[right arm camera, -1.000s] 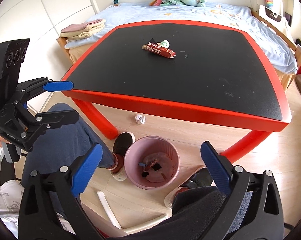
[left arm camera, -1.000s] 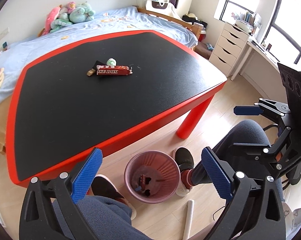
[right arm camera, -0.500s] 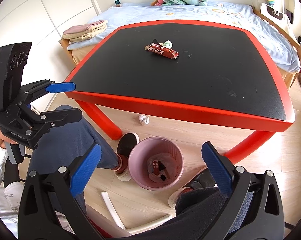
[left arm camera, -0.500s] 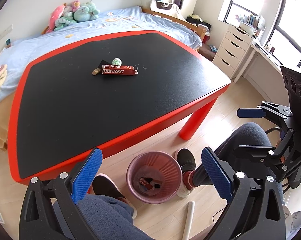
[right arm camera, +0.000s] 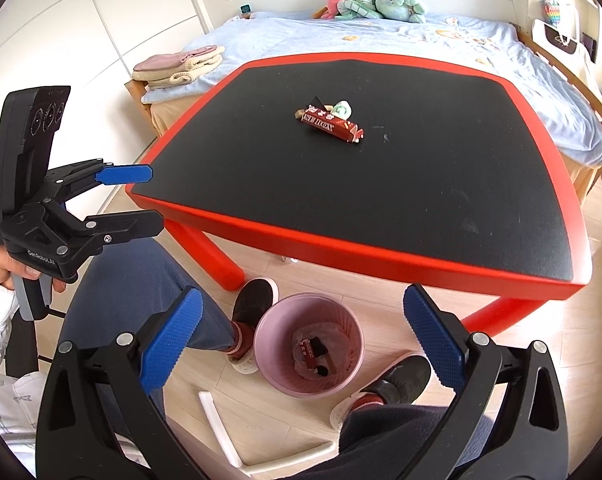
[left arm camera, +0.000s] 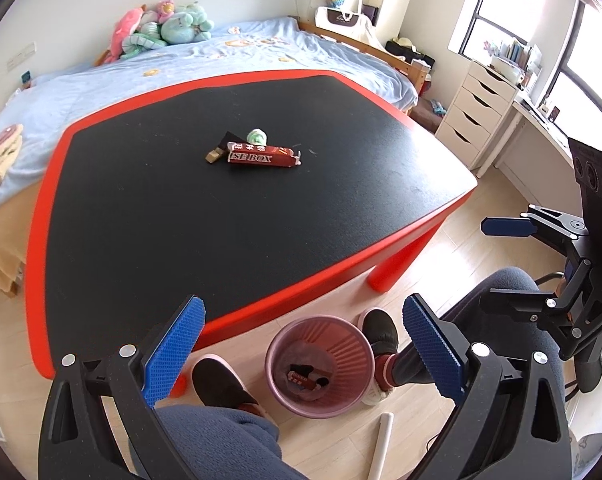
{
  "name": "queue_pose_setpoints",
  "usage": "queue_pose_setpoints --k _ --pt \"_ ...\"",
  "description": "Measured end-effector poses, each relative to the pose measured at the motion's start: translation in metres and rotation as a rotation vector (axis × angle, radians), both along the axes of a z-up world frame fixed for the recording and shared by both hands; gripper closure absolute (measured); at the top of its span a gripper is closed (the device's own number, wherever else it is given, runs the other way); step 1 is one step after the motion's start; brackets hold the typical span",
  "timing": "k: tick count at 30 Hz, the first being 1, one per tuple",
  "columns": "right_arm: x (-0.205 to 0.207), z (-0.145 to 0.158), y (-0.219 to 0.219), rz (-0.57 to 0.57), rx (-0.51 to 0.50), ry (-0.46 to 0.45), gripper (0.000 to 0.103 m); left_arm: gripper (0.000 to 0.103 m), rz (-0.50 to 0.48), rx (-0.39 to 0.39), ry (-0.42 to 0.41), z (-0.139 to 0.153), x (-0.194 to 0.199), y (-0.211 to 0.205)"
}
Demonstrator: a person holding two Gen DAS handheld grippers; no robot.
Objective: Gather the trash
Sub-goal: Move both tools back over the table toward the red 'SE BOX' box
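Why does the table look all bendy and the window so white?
In the left wrist view, the fisheye lens curves the table edges, and daylight glare washes out the window. In the right wrist view, the table bows too, and the picture's corners go black.

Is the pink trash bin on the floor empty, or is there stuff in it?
Not empty. The pink bin stands upright, and a red wrapper and some dark bits lie at its bottom. It looks far from full.

wrapper [left arm camera: 261, 157]: red, white letters "SE BOX", first part cut off
left claw [right arm camera: 127, 196] body: "GenRobot.AI"; small "Data Acquisition System" label, barely legible
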State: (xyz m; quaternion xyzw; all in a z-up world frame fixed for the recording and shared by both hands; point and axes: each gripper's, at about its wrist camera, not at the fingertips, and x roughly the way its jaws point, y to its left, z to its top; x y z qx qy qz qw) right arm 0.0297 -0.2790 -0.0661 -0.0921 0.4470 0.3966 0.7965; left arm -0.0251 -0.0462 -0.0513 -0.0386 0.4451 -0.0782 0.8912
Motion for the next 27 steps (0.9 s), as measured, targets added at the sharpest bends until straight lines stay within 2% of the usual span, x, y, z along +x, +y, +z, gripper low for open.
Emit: queue_pose_setpoints --k 15,27 --pt "0.065 0.009 0.037 0.073 -0.025 -0.082 0.004 0.008 0.036 0.022 -0.011 0.002 0.050 0.035" --pt "0.119 -0.008 0.081 0.156 -0.061 -0.100 0.004 0.008 0.038 0.026 -0.002 -0.009 0.100 0.061"
